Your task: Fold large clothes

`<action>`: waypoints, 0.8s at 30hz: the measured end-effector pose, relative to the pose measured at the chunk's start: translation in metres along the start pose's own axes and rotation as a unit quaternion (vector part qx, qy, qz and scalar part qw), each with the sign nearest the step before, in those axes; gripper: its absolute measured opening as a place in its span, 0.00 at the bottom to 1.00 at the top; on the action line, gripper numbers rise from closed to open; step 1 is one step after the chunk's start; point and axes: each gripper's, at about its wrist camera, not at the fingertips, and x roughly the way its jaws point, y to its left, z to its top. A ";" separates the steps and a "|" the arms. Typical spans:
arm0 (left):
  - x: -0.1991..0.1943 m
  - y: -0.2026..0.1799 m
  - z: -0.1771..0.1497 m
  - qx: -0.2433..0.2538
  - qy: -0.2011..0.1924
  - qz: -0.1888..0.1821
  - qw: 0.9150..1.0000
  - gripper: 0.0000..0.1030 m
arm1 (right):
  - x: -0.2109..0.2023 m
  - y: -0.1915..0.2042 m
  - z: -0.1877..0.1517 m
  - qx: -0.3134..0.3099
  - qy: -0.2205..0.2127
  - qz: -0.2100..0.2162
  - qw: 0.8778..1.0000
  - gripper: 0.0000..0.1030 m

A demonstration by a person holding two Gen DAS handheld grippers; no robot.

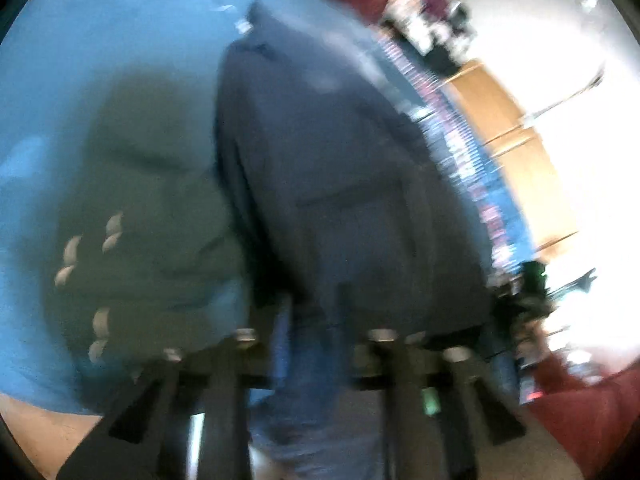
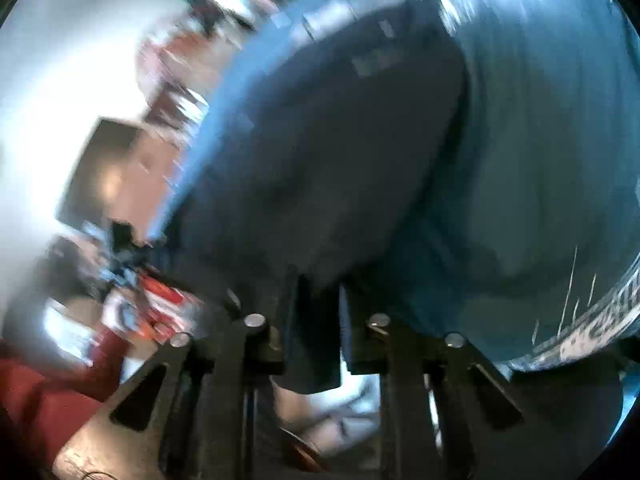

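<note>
Left wrist view, blurred: your left hand-held gripper [image 1: 316, 320] pinches the near hem of the dark navy garment [image 1: 332, 168] — its long axis runs straight ahead of the fingers, over the blue cover [image 1: 80, 60]. A green garment [image 1: 152, 208] lies just left of it.

Right wrist view, also blurred: your right hand-held gripper [image 2: 318, 312] is closed on the same hem, cloth hanging between the fingers. Both grips look equally near; judged ready to carry the hem forward along that axis.
</note>
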 end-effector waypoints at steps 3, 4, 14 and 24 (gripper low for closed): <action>-0.025 -0.016 0.024 -0.017 -0.067 -0.070 0.995 0.14 | -0.024 0.013 0.032 0.002 -0.041 0.037 0.998 0.07; -0.031 -0.019 0.034 -0.019 -0.085 -0.087 0.992 0.14 | -0.027 0.016 0.043 0.000 -0.049 0.044 0.998 0.07; -0.004 -0.058 0.219 -0.011 -0.166 -0.106 0.980 0.14 | 0.012 0.000 0.235 -0.032 -0.093 0.026 0.995 0.07; 0.200 0.052 0.358 -0.088 -0.062 0.087 0.990 0.52 | 0.148 -0.122 0.342 -0.023 -0.017 -0.146 0.989 0.38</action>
